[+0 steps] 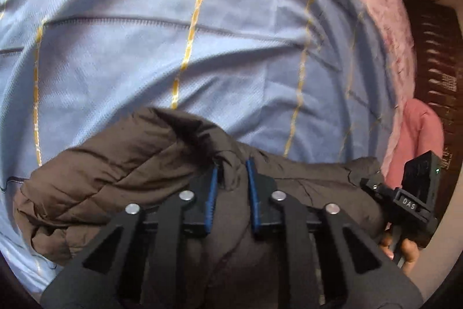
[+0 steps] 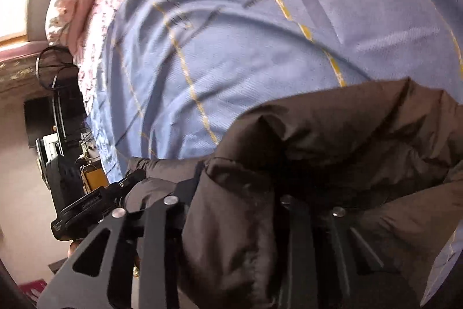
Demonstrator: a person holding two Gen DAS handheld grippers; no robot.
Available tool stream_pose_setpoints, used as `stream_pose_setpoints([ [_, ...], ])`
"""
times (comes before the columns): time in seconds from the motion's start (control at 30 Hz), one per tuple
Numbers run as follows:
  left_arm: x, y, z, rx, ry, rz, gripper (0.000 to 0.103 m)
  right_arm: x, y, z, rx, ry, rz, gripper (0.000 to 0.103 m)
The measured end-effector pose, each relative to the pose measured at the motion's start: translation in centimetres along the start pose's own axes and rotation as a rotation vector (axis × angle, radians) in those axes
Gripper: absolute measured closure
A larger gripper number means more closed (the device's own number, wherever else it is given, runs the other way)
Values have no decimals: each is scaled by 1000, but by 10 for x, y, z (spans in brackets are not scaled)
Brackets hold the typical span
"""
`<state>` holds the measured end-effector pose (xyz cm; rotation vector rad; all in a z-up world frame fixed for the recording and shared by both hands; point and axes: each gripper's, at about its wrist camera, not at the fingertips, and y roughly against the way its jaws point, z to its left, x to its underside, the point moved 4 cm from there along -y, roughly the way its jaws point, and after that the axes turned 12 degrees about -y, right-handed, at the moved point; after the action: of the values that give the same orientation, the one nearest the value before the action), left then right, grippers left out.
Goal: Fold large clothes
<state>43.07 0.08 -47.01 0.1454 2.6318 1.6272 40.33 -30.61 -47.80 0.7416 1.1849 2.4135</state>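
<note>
A dark brown quilted puffer jacket (image 1: 115,178) lies on a light blue bedsheet with yellow stripes (image 1: 173,48). My left gripper (image 1: 231,173) is shut on a bunched fold of the jacket between its blue pads. My right gripper shows at the right edge of the left wrist view (image 1: 373,184), touching the jacket's edge. In the right wrist view the jacket (image 2: 332,141) drapes over my right gripper (image 2: 231,187) and hides its fingertips. The left gripper's body (image 2: 95,201) shows at lower left there.
A pink floral quilt (image 1: 385,28) and pink pillow (image 1: 416,135) lie along the bed's edge. Dark furniture (image 1: 437,62) stands beyond it. In the right wrist view a black stand and cluttered shelf (image 2: 60,118) stand beside the bed, with a bright window (image 2: 14,5) behind.
</note>
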Motion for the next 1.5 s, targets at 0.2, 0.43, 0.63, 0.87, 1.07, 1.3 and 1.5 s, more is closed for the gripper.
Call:
stream_pose_setpoints([
  [0.2,-11,55,-28,-62,-122,-168,89,7,33,44,-43,150,-160,77],
  [0.43,7,154,-68,-193,-293,-496,89,49,100,123,-122,549,-428,77],
  [0.63,114,178,-70,-219,-338,-620,88,135,117,107,-54,871,-487,77],
  [0.87,254,147,-70,-196,-242,-600,87,219,111,10,1,843,-430,76],
  [1.07,348,94,-61,-258,-245,-445,85,278,86,-66,44,753,-345,74],
  [1.3,405,26,-33,-339,-255,-294,82,306,36,-132,124,727,-338,66],
  [1.5,421,44,-25,-425,-238,-310,36,313,39,-144,249,647,-371,25],
])
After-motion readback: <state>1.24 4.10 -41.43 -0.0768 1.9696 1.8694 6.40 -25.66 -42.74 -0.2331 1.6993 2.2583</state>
